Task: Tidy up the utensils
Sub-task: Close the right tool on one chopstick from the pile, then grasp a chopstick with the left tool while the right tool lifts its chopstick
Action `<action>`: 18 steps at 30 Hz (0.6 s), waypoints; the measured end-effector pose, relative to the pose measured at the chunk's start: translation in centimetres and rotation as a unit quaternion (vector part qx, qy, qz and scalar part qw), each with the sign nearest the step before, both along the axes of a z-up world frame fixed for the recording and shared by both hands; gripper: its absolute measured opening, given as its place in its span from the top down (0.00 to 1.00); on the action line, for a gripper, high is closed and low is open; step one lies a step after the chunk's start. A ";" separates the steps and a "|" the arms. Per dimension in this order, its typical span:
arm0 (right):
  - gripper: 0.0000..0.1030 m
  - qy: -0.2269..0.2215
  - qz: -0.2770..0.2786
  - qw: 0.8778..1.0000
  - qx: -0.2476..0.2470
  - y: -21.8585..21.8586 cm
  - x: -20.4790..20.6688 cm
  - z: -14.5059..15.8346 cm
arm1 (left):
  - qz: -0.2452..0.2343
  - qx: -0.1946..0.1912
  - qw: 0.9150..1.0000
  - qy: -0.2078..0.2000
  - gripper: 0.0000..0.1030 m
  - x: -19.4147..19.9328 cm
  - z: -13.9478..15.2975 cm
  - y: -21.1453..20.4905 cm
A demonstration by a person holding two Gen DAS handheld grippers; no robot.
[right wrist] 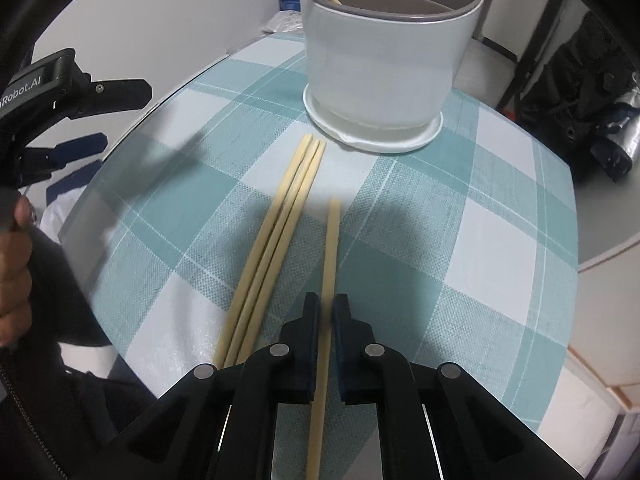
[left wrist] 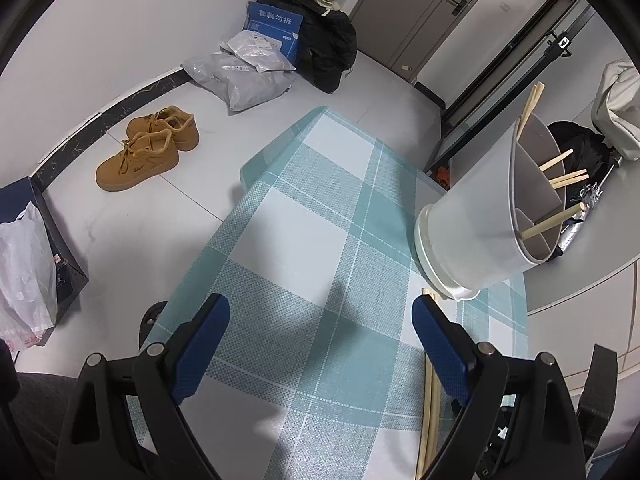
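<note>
A white utensil holder [right wrist: 384, 68] with grey dividers stands on the checked tablecloth; it also shows in the left wrist view [left wrist: 492, 216] with several chopsticks in it. Three pale chopsticks [right wrist: 276, 240] lie side by side in front of it. My right gripper [right wrist: 327, 312] is shut on a single chopstick [right wrist: 330, 248] that points toward the holder. My left gripper [left wrist: 320, 316] is open and empty above the cloth, with chopsticks [left wrist: 430, 412] by its right finger. It also shows at the left of the right wrist view [right wrist: 76, 116].
The table with its teal checked cloth [left wrist: 320, 208] ends at the left, over a tiled floor. On the floor are tan shoes [left wrist: 148, 148], grey parcels [left wrist: 244, 72], a black bag [left wrist: 328, 48] and a plastic bag [left wrist: 24, 272].
</note>
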State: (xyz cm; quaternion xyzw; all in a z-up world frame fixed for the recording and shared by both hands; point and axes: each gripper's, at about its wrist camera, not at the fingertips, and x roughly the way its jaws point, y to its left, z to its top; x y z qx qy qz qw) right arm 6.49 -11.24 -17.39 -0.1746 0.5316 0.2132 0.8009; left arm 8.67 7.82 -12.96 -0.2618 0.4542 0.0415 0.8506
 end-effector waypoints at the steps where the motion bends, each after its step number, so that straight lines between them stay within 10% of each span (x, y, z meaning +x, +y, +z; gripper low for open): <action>1: 0.91 -0.001 0.001 1.000 -0.002 0.2 0.0 0.0 | 0.001 -0.001 1.000 0.002 0.13 0.1 -0.1 0.1; 18: 0.94 -0.003 -0.048 0.994 0.103 -0.5 5.6 0.7 | -0.069 0.019 0.997 0.034 0.13 1.0 -1.4 -3.6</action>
